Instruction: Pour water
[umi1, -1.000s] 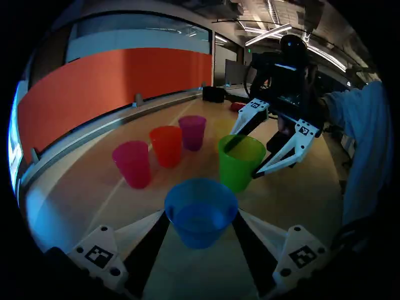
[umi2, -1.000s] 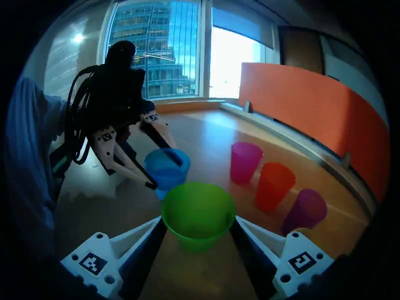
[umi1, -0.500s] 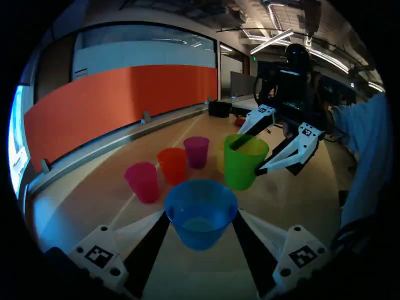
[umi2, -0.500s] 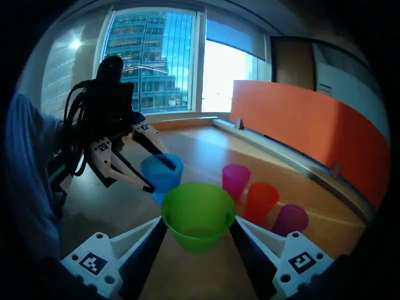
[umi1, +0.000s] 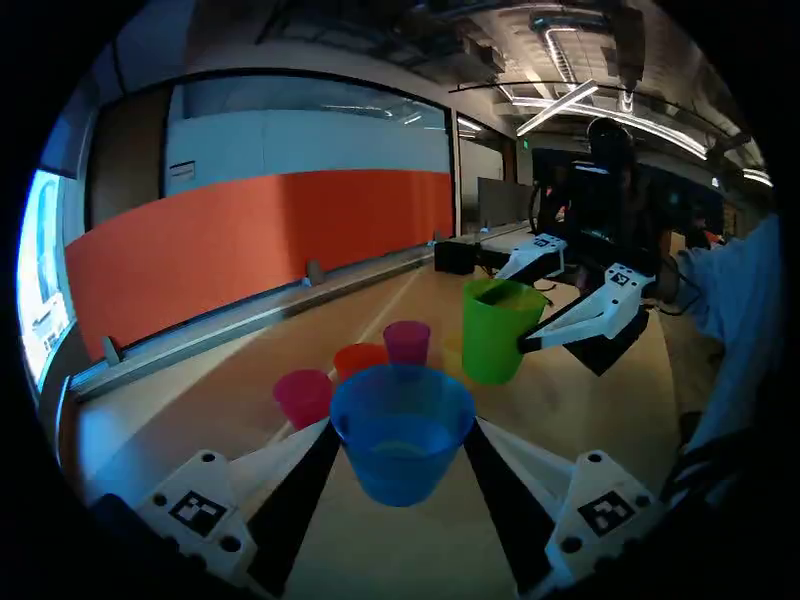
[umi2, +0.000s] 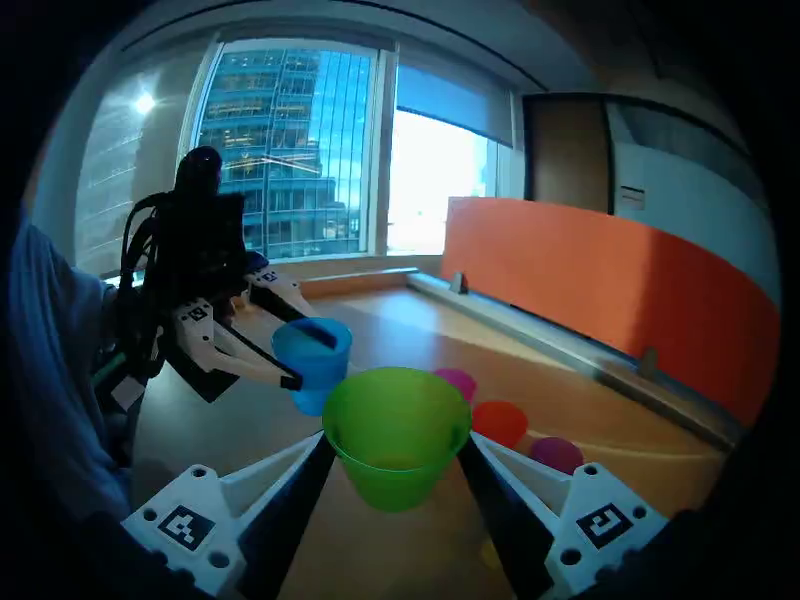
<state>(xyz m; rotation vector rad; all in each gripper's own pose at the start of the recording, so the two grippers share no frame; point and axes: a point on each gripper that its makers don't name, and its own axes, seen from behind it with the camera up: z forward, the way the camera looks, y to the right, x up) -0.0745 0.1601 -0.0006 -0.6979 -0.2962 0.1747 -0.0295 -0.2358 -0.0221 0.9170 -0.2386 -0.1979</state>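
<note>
In the left gripper view, my left gripper (umi1: 402, 450) is shut on a blue cup (umi1: 402, 430) that holds some water and is raised above the table. Farther off to the right hangs the green cup (umi1: 494, 330), with the right gripper (umi1: 520, 325) closed on it. In the right gripper view, my right gripper (umi2: 396, 455) is shut on that green cup (umi2: 396, 435), upright and lifted. The blue cup (umi2: 313, 362) hangs at the left in the left gripper (umi2: 300, 365), held by a person in a light blue sleeve (umi2: 45, 380).
Pink (umi1: 305, 395), orange (umi1: 358, 358) and purple (umi1: 407, 342) cups stand in a row on the wooden table (umi1: 200, 420), with a yellow cup (umi1: 453, 352) behind the green one. An orange wall panel (umi1: 250, 240) runs along the table's far edge. Windows (umi2: 290, 160) lie behind the left gripper.
Both grippers have risen with their cups. The cups on the table have dropped lower in both views and look smaller. The green and blue cups stay upright.
</note>
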